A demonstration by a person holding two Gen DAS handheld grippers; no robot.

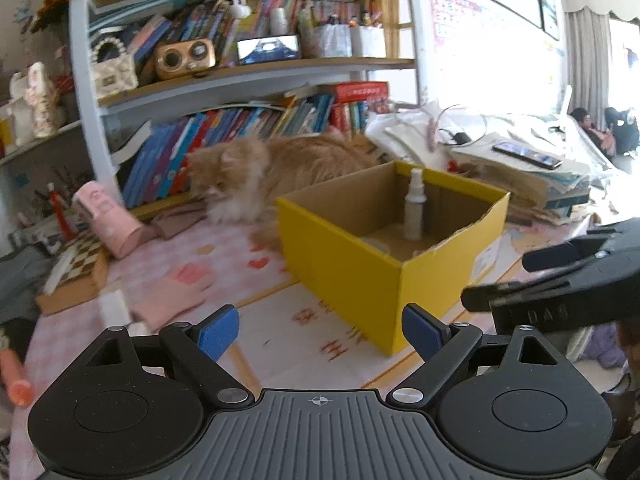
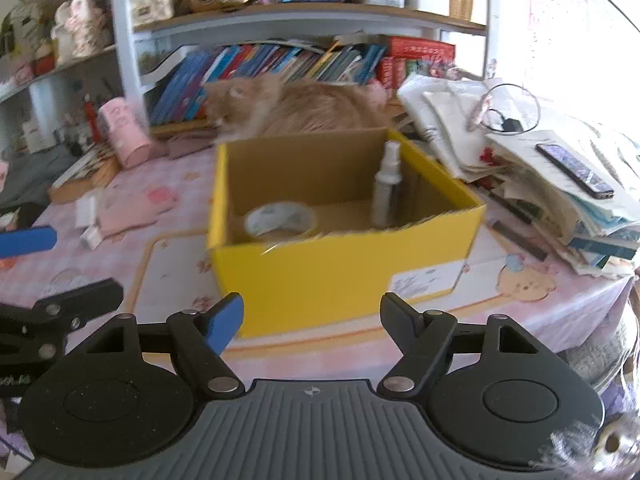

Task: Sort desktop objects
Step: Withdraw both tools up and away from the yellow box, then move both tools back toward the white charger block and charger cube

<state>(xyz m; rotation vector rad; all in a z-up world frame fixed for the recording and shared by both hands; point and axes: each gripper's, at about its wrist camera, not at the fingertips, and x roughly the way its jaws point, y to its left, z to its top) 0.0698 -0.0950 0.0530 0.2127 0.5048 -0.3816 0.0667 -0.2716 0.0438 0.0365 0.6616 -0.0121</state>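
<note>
A yellow cardboard box [image 1: 360, 280] stands open on the pink tablecloth; it also shows in the right wrist view [image 2: 340, 276]. Inside stand a small spray bottle [image 1: 413, 206] [image 2: 387, 192] and a roll of tape [image 2: 280, 220]. My left gripper [image 1: 320, 330] is open and empty, in front of the box's near corner. My right gripper [image 2: 310, 316] is open and empty, just before the box's front wall. The right gripper's body shows at the right of the left wrist view [image 1: 568, 280]. A blue fingertip of the left gripper shows at the left edge of the right wrist view [image 2: 26, 240].
An orange cat [image 1: 260, 172] [image 2: 296, 108] lies behind the box against the bookshelf [image 1: 240, 128]. A pink cylinder [image 1: 110, 220], a checkered box [image 1: 76, 272] and a pink cloth [image 1: 176, 292] lie left. Stacked papers with a phone [image 2: 576, 170] lie right. An orange marker [image 1: 16, 380] lies far left.
</note>
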